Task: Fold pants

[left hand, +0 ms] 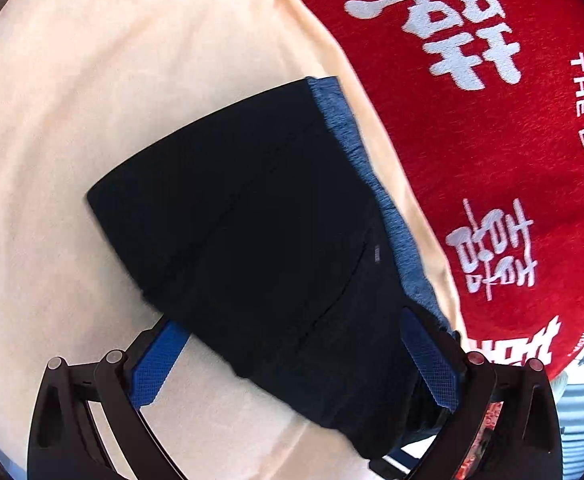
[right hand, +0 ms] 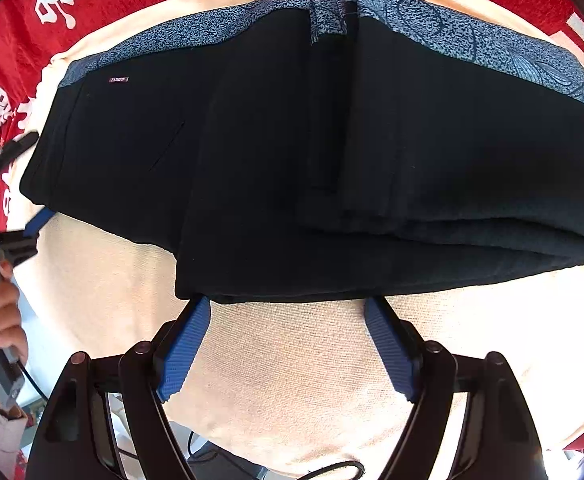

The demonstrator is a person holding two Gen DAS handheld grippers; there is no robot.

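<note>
The pants (right hand: pixel 292 152) lie folded just ahead of the right gripper (right hand: pixel 287 308), jaws wide, empty. The left gripper (left hand: pixel 292 344) jaws are spread around 1 end; a further fold is probably needed.

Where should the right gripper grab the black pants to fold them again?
Probably the near folded edge of the black pants, taken from the camera side. That edge lies thick and straight on the cream towel, just ahead of the open right gripper.
</note>
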